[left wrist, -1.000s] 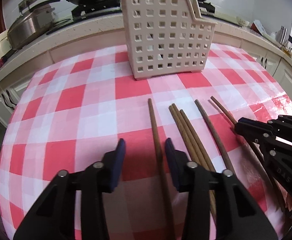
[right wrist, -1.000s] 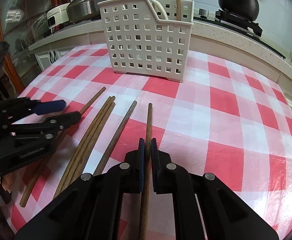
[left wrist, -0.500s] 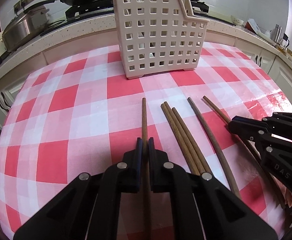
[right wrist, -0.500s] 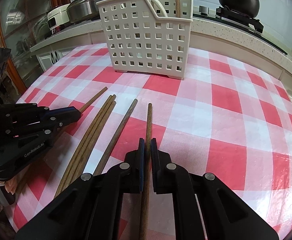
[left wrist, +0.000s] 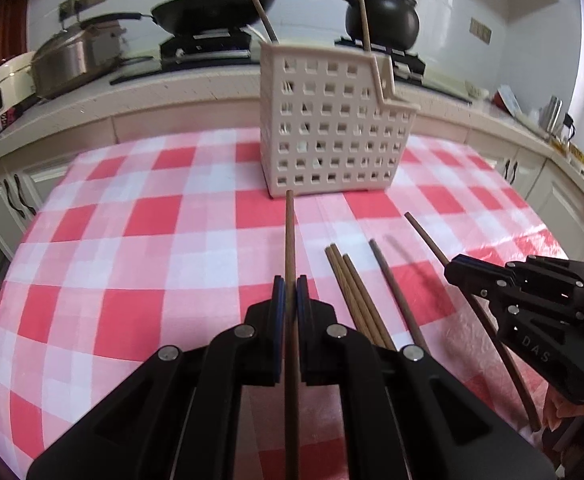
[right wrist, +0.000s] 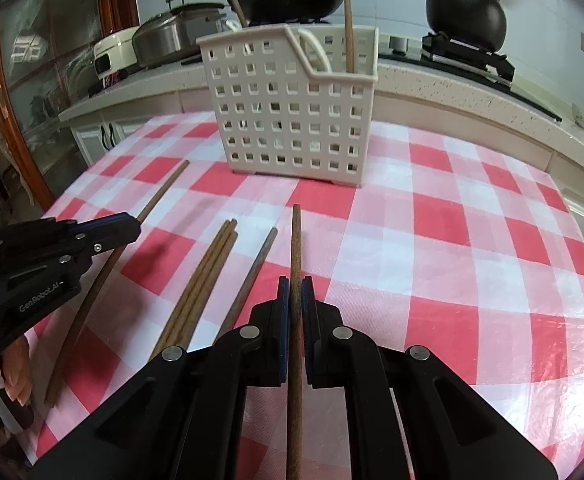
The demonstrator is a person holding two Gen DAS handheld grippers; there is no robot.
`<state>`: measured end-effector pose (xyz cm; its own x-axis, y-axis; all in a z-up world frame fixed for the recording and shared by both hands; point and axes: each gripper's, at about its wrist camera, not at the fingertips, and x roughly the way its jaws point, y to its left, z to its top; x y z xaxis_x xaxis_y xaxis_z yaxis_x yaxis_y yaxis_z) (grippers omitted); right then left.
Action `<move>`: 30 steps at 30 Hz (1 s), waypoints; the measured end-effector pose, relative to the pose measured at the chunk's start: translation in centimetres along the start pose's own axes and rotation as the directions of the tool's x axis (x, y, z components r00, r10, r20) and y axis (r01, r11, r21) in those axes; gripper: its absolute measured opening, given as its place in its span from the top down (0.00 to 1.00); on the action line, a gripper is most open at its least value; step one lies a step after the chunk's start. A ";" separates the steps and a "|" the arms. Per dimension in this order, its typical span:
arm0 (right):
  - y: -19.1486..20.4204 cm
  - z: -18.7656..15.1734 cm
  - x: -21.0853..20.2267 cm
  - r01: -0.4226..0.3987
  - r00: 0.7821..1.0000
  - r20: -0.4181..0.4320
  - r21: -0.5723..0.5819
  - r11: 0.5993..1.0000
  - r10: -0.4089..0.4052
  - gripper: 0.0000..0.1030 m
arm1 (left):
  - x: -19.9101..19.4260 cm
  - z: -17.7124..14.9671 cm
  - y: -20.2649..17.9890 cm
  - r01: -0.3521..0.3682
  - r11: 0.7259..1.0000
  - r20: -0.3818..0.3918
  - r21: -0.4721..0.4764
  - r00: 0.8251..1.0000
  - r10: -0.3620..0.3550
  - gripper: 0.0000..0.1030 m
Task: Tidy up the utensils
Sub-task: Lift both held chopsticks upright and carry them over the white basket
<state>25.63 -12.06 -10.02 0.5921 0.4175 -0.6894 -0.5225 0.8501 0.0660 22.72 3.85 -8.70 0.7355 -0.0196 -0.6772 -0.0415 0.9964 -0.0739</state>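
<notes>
With both chopsticks pinched and the pick-up step seemingly done, carrying to the basket judged next. Left hand-held gripper [left wrist: 288, 294] clamped on a brown chopstick [left wrist: 290, 240], its tip raised toward the basket's foot; right hand-held gripper [right wrist: 295, 296] clamped likewise on another chopstick [right wrist: 295, 248], low over the checked desk [right wrist: 471, 240]. Between the two, near on the cloth: a bundle of three chopsticks [right wrist: 208, 276] and a single greyer one [right wrist: 258, 264], lying side by side, apart from either grip. Farther back, white perforated basket [right wrist: 292, 120] upright near the desk's far edge, already holding chopsticks that lean out of its top. Next move likely calls for lifting each stick clear, tipping it upright, and threading it past those already standing. Beyond, wok [left wrist: 212, 12], black pot [right wrist: 465, 12] and steel pan [left wrist: 76, 60] on the kitchen counter, well out of the way.
</notes>
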 end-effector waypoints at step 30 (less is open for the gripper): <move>1.0 2.6 -10.1 -0.004 0.942 0.337 0.018 1.000 -0.002 0.93 | -10.8 0.9 -1.7 -0.018 1.000 0.296 -0.006 0.955 0.018 0.94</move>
<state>20.73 -14.61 -1.13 0.7651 0.4996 -0.4062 -0.5140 0.8539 0.0821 15.46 2.46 -0.60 0.9017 0.0241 -0.4317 -0.0582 0.9961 -0.0661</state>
